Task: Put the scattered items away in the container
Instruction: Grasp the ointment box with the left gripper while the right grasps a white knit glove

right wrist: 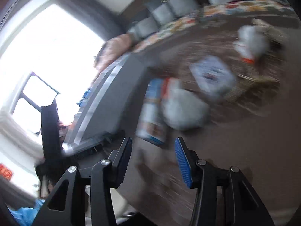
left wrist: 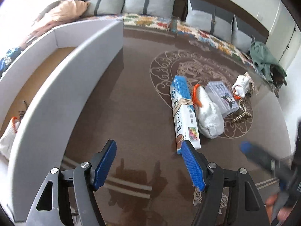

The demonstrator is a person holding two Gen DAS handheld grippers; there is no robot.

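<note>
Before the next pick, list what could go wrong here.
1. The long blue-and-white carton lies against the white knitted glove with orange cuff; the open left gripper may snag both.
2. The tall white container wall could catch a carried item.
3. The right gripper view is blurred, so aiming is uncertain.

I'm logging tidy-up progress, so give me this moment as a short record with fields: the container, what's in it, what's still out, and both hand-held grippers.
container: white box, open top, on the brown table
inside: one white glove with orange cuff
still out: long blue carton, white glove beside it, small clear box, second white glove, rope
left hand-held gripper: open, empty
right hand-held gripper: open, empty; view blurred
</note>
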